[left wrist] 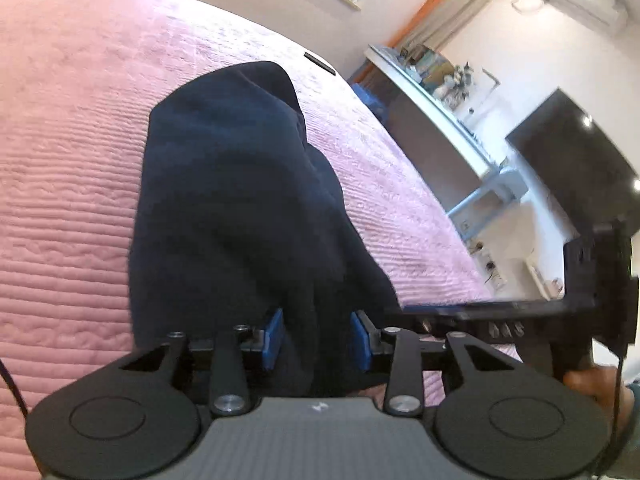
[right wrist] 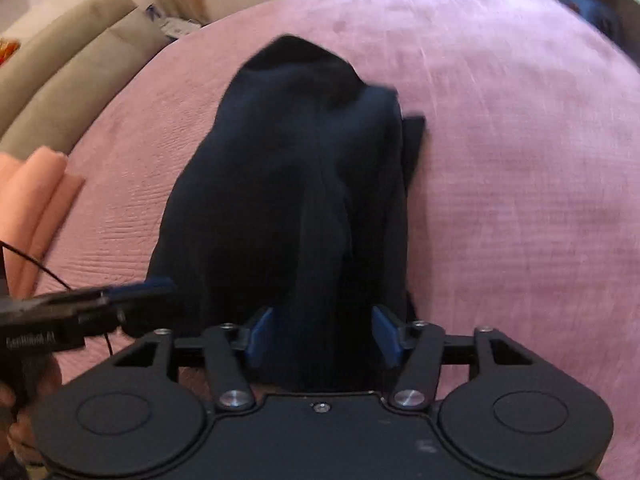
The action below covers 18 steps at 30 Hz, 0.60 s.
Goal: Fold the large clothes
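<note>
A dark navy garment (left wrist: 240,184) hangs bunched over a pink quilted bed cover (left wrist: 68,184). My left gripper (left wrist: 316,340) is shut on a thick fold of it between blue pads (left wrist: 274,336). My right gripper (right wrist: 322,336) is shut on another thick fold of the same garment (right wrist: 292,184); its blue pads (right wrist: 386,334) press the cloth from both sides. The two grippers are close together: the right one shows at the right of the left wrist view (left wrist: 520,312), and the left one at the lower left of the right wrist view (right wrist: 132,294). The garment's far end rests on the bed.
The pink bed cover (right wrist: 520,184) spreads all around. Folded peach cloth (right wrist: 36,200) lies at the bed's left edge, grey pillows (right wrist: 72,64) behind it. A white desk with clutter (left wrist: 436,92) and a dark screen (left wrist: 572,160) stand beyond the bed's right side.
</note>
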### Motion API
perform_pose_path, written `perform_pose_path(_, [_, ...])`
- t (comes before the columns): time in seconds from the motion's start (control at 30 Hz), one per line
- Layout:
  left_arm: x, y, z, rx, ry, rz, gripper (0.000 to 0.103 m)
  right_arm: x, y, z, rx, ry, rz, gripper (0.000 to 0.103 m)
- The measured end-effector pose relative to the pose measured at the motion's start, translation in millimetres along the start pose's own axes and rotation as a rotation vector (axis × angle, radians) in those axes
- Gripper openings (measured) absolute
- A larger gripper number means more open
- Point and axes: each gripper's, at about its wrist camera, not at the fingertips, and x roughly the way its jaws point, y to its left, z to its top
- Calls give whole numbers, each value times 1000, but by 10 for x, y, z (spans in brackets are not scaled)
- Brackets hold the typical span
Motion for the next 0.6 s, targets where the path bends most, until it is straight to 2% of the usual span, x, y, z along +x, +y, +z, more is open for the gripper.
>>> perform_pose_path(0.1, [-2,-5,16,28,14,24,39,181,-89,-75,59,43,40,74])
perform_pose_path(0.13, [-125,-11,-1,29,16,22,39,238,-88,-82,69,44,64,65])
perform_pose_path(0.17, [-117,-25,1,30,16,29,39,303,-74,-73,74,65,87,45])
perform_pose_path(0.2, [-162,-41,-7,30,10,39,39,322,-34,-59,68,69,103,9])
perform_pose_path(0.27, [-215,-55,-19,23,-6,48,39,241,67,-8,-4,27,88,8])
perform_pose_path(0.33, [-294,-88,0,22,-30,52,40,-16,194,53,-136,-50,-22,6])
perform_pose_path(0.37, [-297,-95,36,29,-40,55,40,-180,169,86,-149,-75,-58,6])
perform_pose_path(0.43, [-224,-106,83,39,-34,64,43,-304,40,108,-125,-56,-88,6])
perform_pose_path(0.47, [-124,-97,88,39,-8,56,43,-271,-28,83,-120,-28,-111,6])
perform_pose_path(0.53, [74,-78,18,50,24,40,41,-10,-112,-16,-135,28,-161,6])
perform_pose_path(0.6, [218,-77,-55,68,44,63,34,387,-228,-131,-121,105,-161,9])
